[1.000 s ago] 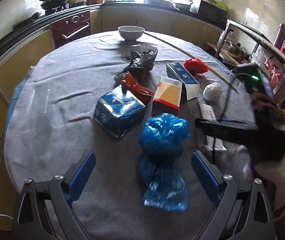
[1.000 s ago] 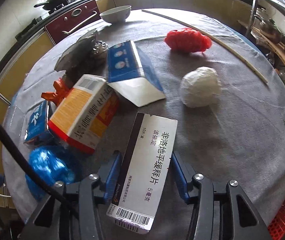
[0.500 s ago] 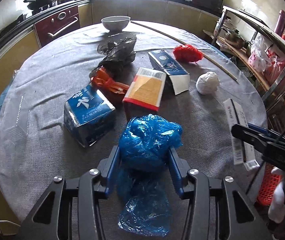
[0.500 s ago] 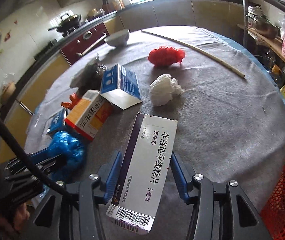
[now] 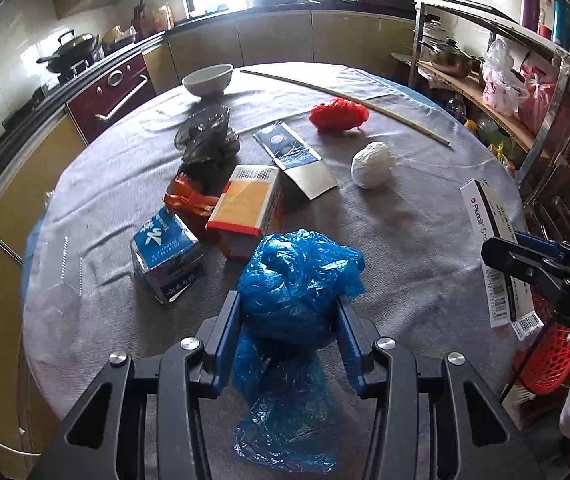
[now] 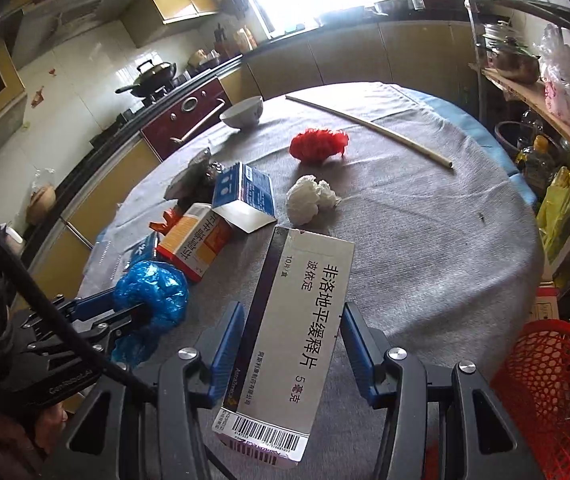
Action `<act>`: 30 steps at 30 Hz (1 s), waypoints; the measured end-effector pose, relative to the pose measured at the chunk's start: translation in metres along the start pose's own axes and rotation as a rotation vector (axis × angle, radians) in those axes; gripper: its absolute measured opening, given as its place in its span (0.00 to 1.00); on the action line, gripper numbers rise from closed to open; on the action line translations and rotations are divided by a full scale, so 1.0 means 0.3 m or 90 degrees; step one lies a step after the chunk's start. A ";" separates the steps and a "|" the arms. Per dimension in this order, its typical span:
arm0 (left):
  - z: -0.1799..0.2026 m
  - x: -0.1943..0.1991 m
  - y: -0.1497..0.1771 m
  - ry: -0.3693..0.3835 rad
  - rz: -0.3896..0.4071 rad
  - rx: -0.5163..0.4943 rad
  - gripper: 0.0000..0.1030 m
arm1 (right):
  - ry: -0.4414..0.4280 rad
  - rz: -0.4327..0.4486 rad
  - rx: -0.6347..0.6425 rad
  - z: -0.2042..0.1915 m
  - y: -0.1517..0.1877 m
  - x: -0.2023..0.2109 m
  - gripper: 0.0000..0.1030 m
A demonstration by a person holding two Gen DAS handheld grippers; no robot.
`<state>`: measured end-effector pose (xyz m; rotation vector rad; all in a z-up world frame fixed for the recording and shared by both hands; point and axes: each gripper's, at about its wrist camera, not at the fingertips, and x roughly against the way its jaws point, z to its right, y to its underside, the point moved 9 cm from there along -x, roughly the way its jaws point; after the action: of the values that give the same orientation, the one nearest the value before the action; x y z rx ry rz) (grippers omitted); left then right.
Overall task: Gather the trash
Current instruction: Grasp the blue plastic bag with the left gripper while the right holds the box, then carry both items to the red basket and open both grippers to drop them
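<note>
My left gripper (image 5: 289, 316) is shut on a crumpled blue plastic bag (image 5: 297, 280) and holds it above the near part of the round grey table (image 5: 425, 240). My right gripper (image 6: 291, 334) is shut on a white medicine box (image 6: 297, 340) and holds it above the table's right edge; the box also shows in the left wrist view (image 5: 497, 256). A red mesh basket (image 6: 549, 392) stands below the table at the right. On the table lie a blue carton (image 5: 165, 256), an orange box (image 5: 247, 208), a blue-and-white box (image 5: 295, 160), a white paper ball (image 5: 372, 164), a red net (image 5: 337, 114) and a black bag (image 5: 209, 144).
A white bowl (image 5: 207, 79) and a long wooden stick (image 5: 345, 98) lie at the table's far side. A metal rack (image 5: 497, 80) with pots and bags stands to the right. Kitchen counters with a stove (image 5: 105, 92) run behind the table.
My left gripper closed on the blue bag and lifted it. My right gripper raised the medicine box and carried it back to the right, towards the table edge above the red basket.
</note>
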<state>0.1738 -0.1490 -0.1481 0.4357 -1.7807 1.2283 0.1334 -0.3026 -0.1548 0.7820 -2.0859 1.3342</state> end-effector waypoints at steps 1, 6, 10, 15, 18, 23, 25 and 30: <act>0.008 0.007 -0.005 -0.002 0.004 -0.003 0.46 | -0.002 0.002 0.001 0.001 0.002 0.010 0.51; 0.035 0.046 -0.008 -0.001 0.014 -0.012 0.46 | -0.006 0.010 0.016 -0.009 0.016 0.057 0.51; 0.046 0.065 -0.014 -0.002 0.019 -0.015 0.46 | -0.010 0.012 0.015 -0.008 0.019 0.075 0.51; 0.057 0.080 -0.024 -0.007 0.025 -0.018 0.46 | -0.009 0.015 0.010 0.004 0.016 0.090 0.51; 0.066 0.083 -0.030 -0.006 0.025 -0.021 0.46 | -0.009 0.016 0.002 0.022 0.018 0.099 0.51; 0.101 0.090 -0.040 -0.005 0.026 -0.034 0.46 | -0.004 0.018 -0.016 0.064 0.032 0.123 0.51; 0.123 0.094 -0.046 -0.005 0.028 -0.042 0.46 | -0.001 0.021 -0.024 0.085 0.036 0.137 0.51; 0.188 0.104 -0.061 0.002 0.031 -0.066 0.46 | 0.012 0.030 -0.049 0.159 0.056 0.182 0.51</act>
<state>0.1433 -0.2006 -0.1177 0.3324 -1.8522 1.1640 0.0778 -0.3508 -0.1439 0.6900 -2.1400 1.2733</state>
